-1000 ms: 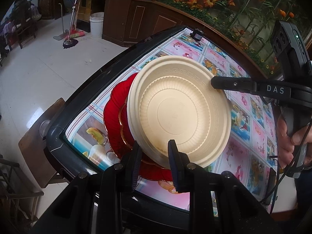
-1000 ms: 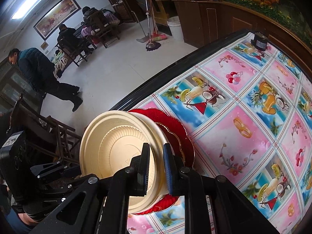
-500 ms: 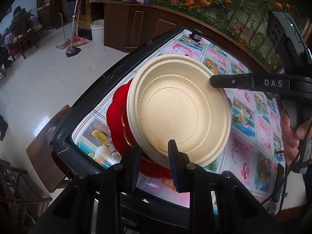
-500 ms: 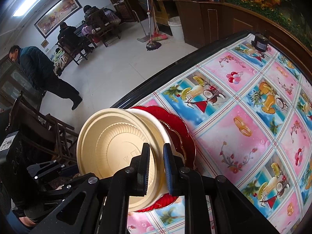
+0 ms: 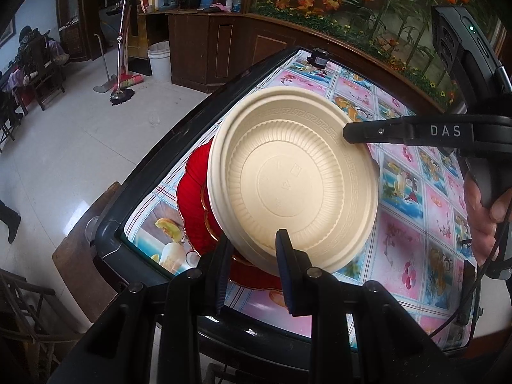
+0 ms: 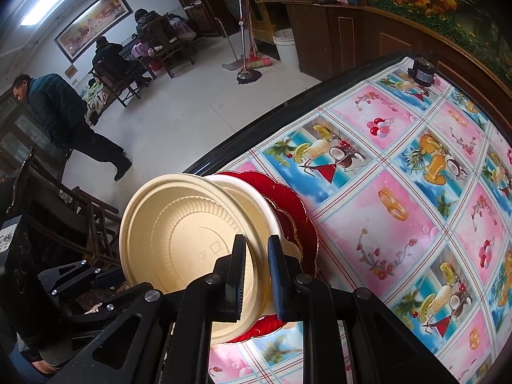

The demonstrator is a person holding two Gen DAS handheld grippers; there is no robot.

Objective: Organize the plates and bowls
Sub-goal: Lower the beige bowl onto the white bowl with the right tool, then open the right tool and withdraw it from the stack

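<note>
With both the left gripper (image 5: 252,256) and the right gripper (image 6: 256,272) clamped on opposite rims of the cream bowl (image 5: 292,180), tilted above the red plate (image 5: 195,204) near the table's edge (image 5: 153,166), uneven pull could flex the thin rim and drop it.

Beyond the scalloped red plate (image 6: 289,211), wide bare fruit-patterned pink-and-blue tablecloth (image 6: 400,224) is seen. Passage is blocked only at its far corner by a small black cylindrical object (image 6: 422,69).
</note>
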